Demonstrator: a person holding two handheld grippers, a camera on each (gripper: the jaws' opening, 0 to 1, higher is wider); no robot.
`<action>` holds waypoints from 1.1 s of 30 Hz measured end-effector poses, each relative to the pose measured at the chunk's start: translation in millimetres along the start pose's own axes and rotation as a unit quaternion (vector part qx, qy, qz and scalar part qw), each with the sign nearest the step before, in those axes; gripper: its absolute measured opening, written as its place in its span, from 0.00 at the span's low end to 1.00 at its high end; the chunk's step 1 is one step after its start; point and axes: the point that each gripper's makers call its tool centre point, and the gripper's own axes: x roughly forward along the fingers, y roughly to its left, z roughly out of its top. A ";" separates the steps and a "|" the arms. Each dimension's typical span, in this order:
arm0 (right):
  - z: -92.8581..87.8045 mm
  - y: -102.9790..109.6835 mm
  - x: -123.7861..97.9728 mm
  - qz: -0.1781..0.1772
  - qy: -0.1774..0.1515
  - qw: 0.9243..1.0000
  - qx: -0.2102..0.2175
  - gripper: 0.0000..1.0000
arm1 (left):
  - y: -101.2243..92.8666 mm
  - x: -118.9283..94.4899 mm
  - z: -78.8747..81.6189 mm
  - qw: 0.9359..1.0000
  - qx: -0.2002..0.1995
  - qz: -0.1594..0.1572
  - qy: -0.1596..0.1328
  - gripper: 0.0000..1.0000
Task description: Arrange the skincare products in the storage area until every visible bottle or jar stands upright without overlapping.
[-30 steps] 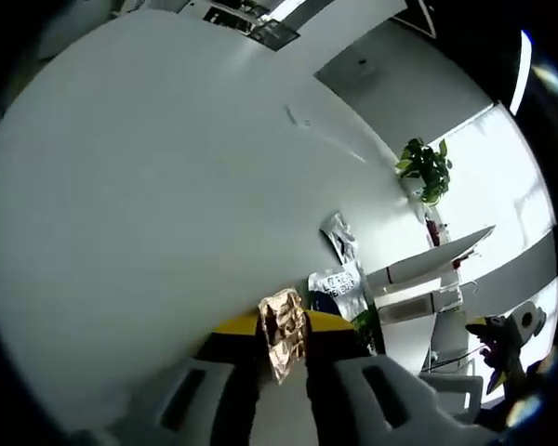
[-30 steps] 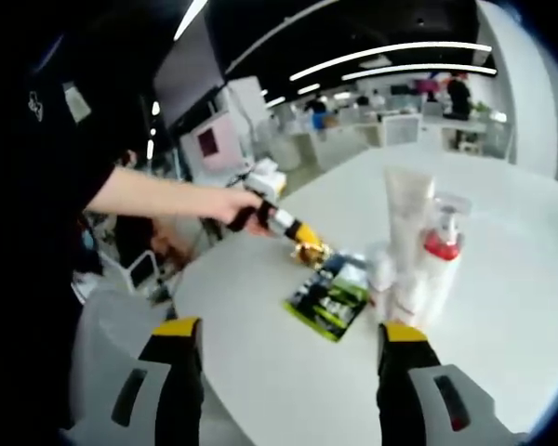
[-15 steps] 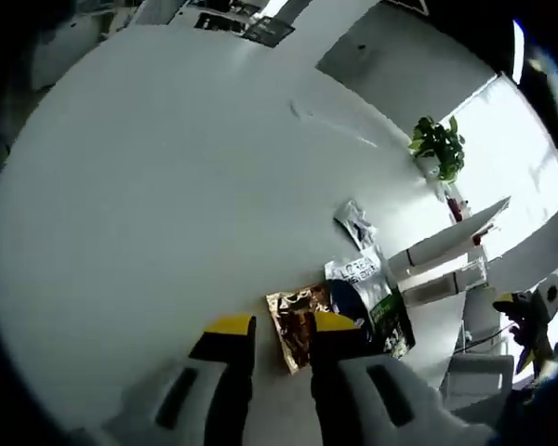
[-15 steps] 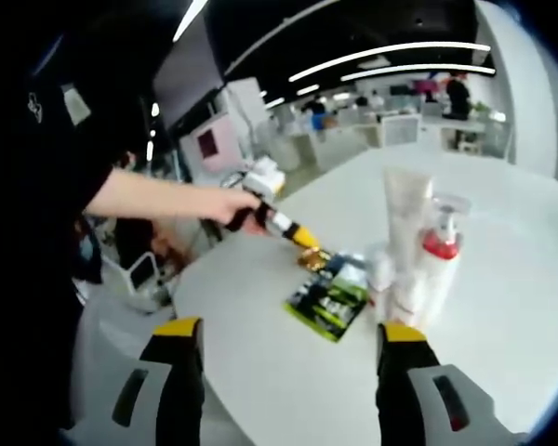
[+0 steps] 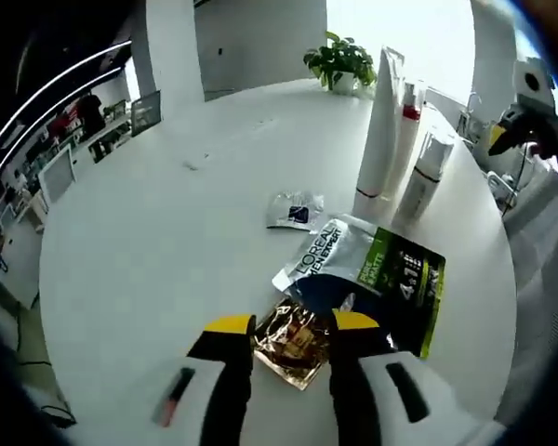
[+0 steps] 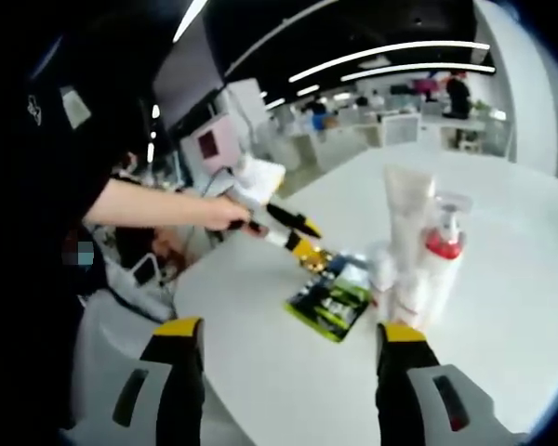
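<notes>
Skincare bottles (image 5: 395,139) already stand; your left gripper (image 5: 291,327) brackets the gold sachet (image 5: 293,342) (grip unclear), right gripper (image 6: 288,336) wide, empty: clear it aside.

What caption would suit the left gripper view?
Left gripper open around a gold sachet on a white table, upright bottles behind.
</notes>
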 end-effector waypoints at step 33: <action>-3.0 -5.1 0.0 -0.006 -0.001 1.000 0.009 0.71 | 0.9 2.4 -28.2 0.999 -0.022 0.009 0.047 0.39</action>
